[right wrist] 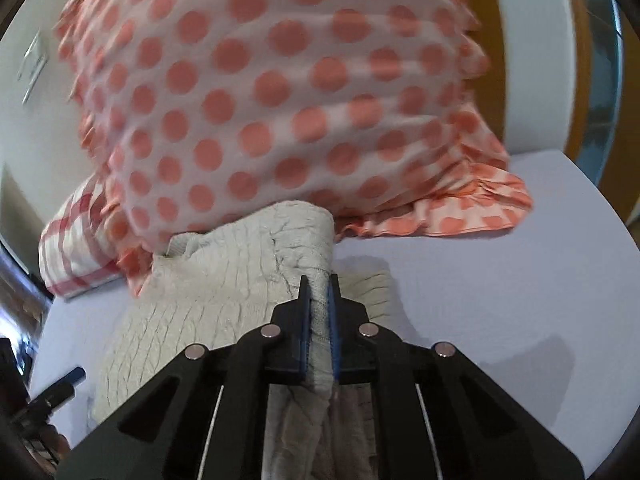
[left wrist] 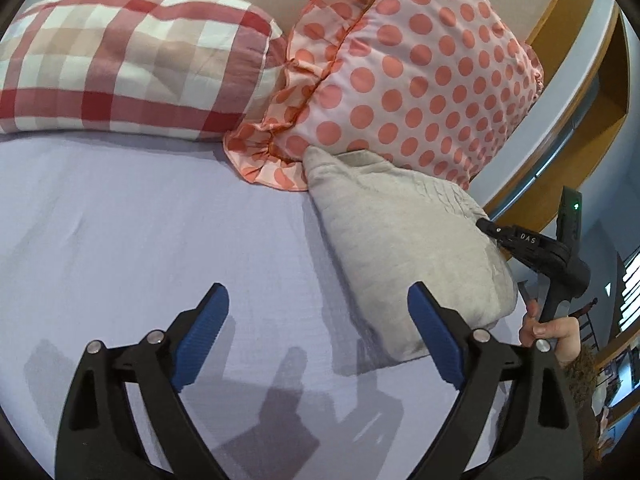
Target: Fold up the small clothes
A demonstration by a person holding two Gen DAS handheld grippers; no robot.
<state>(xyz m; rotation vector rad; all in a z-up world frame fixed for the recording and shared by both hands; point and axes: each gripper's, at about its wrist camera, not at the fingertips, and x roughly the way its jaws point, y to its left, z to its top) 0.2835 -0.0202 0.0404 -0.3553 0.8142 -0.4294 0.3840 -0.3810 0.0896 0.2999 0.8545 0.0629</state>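
Right claw [right wrist: 319, 280]: closest to the lens in the right wrist view, its blue pads [right wrist: 306, 320] pressed together on a raised fold of the beige knit garment [right wrist: 224, 280], cloth pinched between them and running down behind the fingers.
Left claw [left wrist: 318, 300]: fingers spread wide apart, nothing between them, hovering over the bare lilac sheet [left wrist: 140, 240]; its shadow falls on the sheet just below.
Beige knit garment: lies on the bed towards the pillows, its far tip touching the lower edge of the polka-dot pillow [left wrist: 420, 80]; seen from the left wrist it sits just beyond the left claw's right-hand finger (a smooth, bunched mass from this side, while the right wrist view shows a cable-knit texture).
Polka-dot pillow: pink with coral dots and a ruffled edge, propped upright behind the garment.
Checked pillow [left wrist: 132, 60]: red, tan and white squares, lying beside the polka-dot pillow and touching its ruffle.
Right hand [left wrist: 552, 332]: visible at the edge of the left wrist view, wrapped round the black handle of the right tool.
Bed surround: wooden frame [left wrist: 560, 28] beyond the pillows.
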